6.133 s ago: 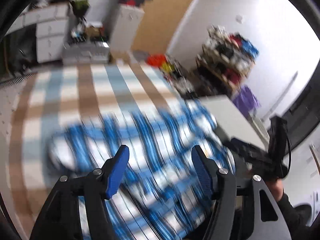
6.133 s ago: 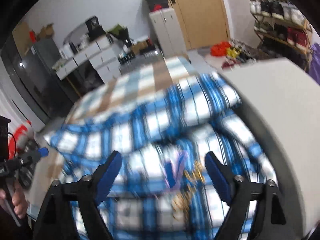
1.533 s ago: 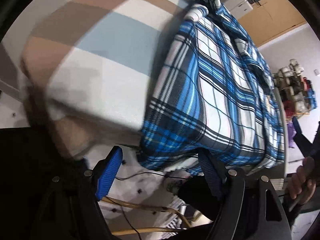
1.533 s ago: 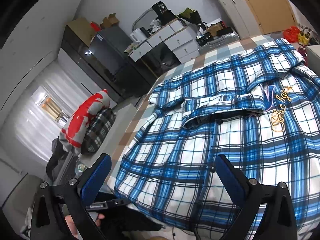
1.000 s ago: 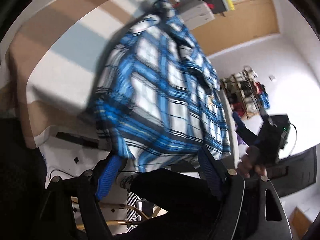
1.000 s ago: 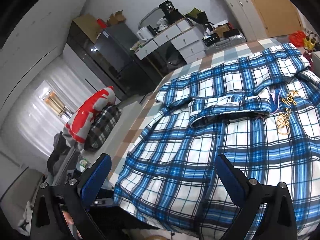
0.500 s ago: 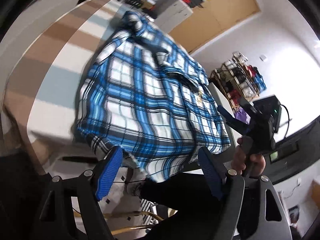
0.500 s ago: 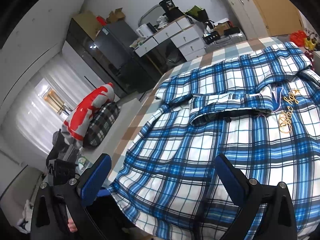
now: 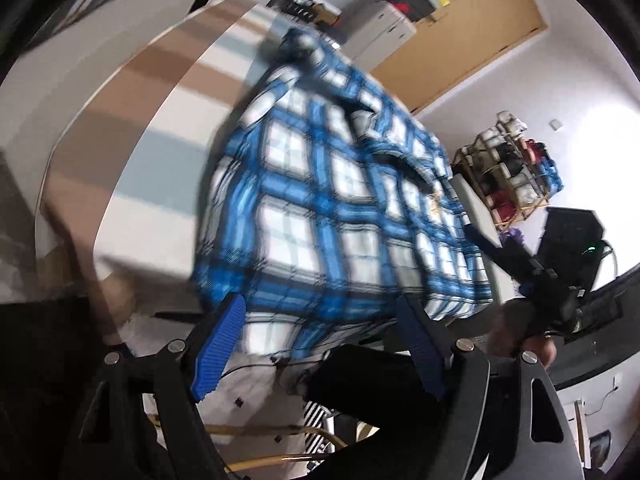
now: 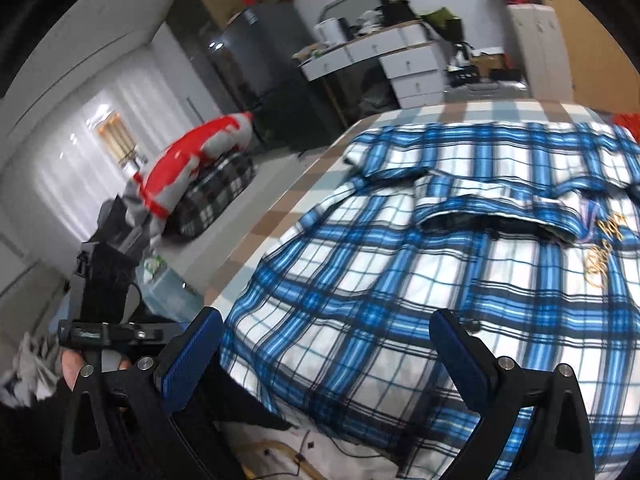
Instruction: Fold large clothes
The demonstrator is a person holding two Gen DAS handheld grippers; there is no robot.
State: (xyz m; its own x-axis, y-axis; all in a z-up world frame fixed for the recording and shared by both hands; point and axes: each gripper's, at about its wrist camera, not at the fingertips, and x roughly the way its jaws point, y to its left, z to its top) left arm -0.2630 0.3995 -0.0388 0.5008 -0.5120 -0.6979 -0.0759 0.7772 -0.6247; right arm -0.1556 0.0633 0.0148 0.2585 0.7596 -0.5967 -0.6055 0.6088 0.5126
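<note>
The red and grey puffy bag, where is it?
In the right wrist view, the red and grey puffy bag sits left, atop a dark checked bundle, beside the striped bed.

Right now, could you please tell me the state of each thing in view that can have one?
plaid shirt: lying spread on the bed, near hem hanging over the edge, a fold across the chest, held by neither claw.
left claw: open, empty, just short of the hem.
right claw: open, empty, over the hem.
checked bedcover: lying flat under the shirt.
wooden door: shut.
</note>
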